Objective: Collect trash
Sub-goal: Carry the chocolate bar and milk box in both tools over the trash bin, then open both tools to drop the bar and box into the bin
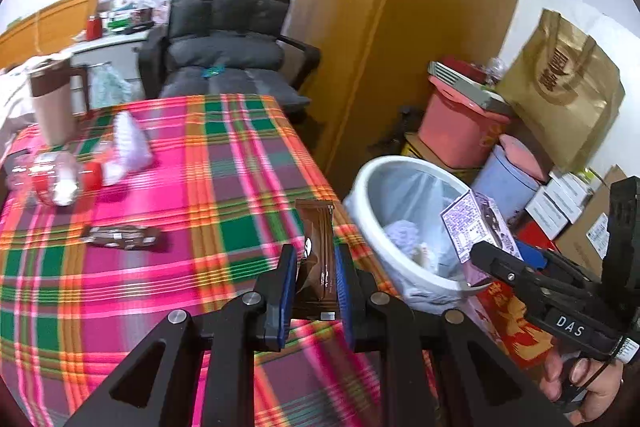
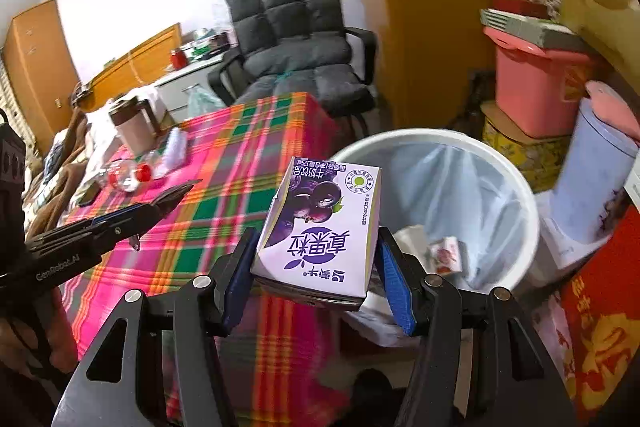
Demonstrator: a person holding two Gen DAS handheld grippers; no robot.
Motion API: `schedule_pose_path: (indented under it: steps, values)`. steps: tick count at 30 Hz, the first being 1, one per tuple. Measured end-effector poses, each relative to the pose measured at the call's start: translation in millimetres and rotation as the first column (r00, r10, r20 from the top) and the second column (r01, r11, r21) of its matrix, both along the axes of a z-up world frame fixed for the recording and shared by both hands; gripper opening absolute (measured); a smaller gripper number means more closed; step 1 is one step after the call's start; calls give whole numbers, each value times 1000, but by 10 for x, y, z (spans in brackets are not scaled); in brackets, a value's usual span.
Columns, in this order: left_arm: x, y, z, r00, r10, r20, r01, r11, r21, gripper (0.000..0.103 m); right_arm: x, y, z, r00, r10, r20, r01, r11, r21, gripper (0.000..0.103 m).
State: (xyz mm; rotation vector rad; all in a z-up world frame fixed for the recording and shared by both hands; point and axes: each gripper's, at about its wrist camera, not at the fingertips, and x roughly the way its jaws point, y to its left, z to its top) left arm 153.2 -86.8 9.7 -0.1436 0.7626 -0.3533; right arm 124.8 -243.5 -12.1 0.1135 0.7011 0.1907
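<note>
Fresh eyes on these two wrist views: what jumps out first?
The loud pink, green and orange plaid tablecloth fills the left of both views. Next, the purple-and-white drink carton gripped in the right tongs, close to the rim of the white lined trash bin standing at the table's right edge. The left tongs pinch a brown snack wrapper over the cloth.

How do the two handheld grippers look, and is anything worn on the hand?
Both the left gripper and the right gripper are black angular frames with silver pivot bolts and blue finger pads. White lettering marks their bodies. A ring sits on the hand; no sleeve shows.
</note>
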Motion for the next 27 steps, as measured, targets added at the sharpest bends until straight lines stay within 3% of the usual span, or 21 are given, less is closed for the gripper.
schedule_pose_path:
  steps: [15, 27]
  values:
    - [342, -783, -204, 987, -154, -48, 155, 988, 9, 20, 89, -409, -160, 996, -77, -51, 78, 997, 11, 59]
    - [611, -1124, -394, 970, -223, -96, 224, 975, 1, 20, 213, -534, -245, 992, -91, -85, 90, 996, -23, 60]
